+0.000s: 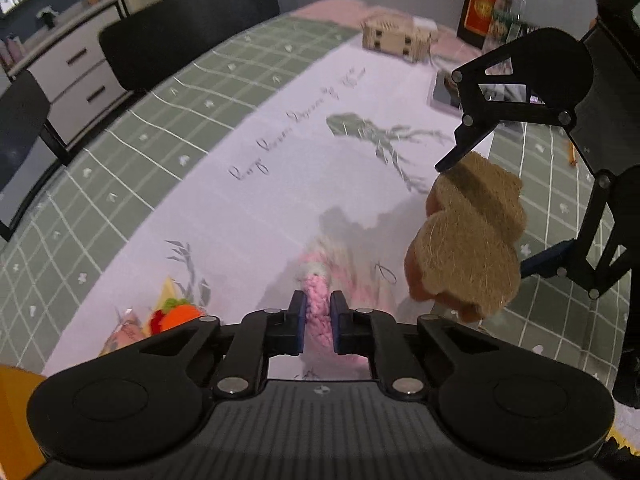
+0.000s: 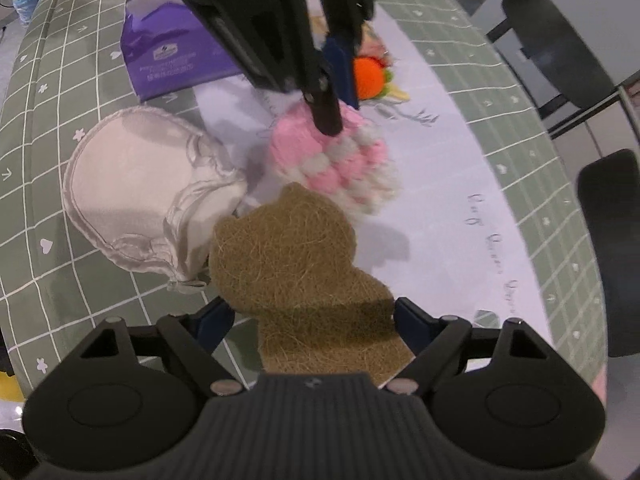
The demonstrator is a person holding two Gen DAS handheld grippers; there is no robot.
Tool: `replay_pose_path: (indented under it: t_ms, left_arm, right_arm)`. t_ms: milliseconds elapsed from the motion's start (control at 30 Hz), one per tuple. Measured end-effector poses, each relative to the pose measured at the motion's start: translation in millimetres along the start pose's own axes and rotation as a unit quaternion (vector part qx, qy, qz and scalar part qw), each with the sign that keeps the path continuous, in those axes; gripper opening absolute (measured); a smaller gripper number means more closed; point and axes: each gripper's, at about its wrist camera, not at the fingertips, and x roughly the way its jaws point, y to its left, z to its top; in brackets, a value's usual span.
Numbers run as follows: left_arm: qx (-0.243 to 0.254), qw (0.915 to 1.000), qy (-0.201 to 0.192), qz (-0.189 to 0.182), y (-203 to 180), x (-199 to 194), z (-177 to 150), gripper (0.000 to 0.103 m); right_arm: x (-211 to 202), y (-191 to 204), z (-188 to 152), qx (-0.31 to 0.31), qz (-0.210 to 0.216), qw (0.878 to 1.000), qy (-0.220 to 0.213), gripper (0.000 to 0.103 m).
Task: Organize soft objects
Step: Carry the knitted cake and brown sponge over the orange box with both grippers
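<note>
While the left gripper [image 1: 318, 316] pinches the pink knitted piece [image 2: 332, 160] tight, its length running straight out ahead of the jaws, the right gripper [image 2: 310, 320] grips the brown felt piece [image 2: 296, 264] across its narrow end, both lifted over the table's white middle. Just left of the felt lies a cream satin pouch [image 2: 136, 188]. Farther out, the orange crochet toy [image 2: 370, 72], then a purple packet [image 2: 172, 56] near the far edge, its print unreadable. Cursive on the tablecloth [image 1: 256, 104] stays illegible too.

A home dining room — a cloth-covered table [image 1: 248, 92], dark chairs [image 1: 188, 24] pulled up, a white drawer cabinet [image 1: 76, 76] behind.
</note>
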Motion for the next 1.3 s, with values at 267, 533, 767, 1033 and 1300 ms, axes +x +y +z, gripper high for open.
replay_pose_path:
  t_ms: [267, 533, 767, 1033, 1300]
  left_arm:
    - [-0.005, 0.9993, -0.034, 0.017, 1.8, -48.3, -13.9, 0.009]
    - [-0.012, 0.9966, -0.073, 0.035, 8.9, -104.9, -34.3, 0.009]
    - [-0.024, 0.9928, -0.097, 0.067, 23.4, -160.0, -66.2, 0.009]
    - [-0.072, 0.9848, -0.109, 0.115, 70.7, -212.6, -111.6, 0.009]
    - [-0.134, 0.9731, -0.128, 0.137, 130.5, -247.2, -152.3, 0.009]
  right_arm:
    - [-28.8, 10.7, 21.9, -0.016, -0.031, 0.999, 0.004, 0.084]
    - [-58.2, 26.3, 56.6, -0.043, -0.054, 0.998, 0.003, 0.084]
    - [-78.4, 39.6, 108.2, -0.080, -0.067, 0.994, -0.015, 0.084]
    - [-84.8, 57.3, 192.6, -0.140, -0.069, 0.987, -0.036, 0.084]
    - [-79.1, 66.0, 278.1, -0.184, -0.068, 0.979, -0.056, 0.084]
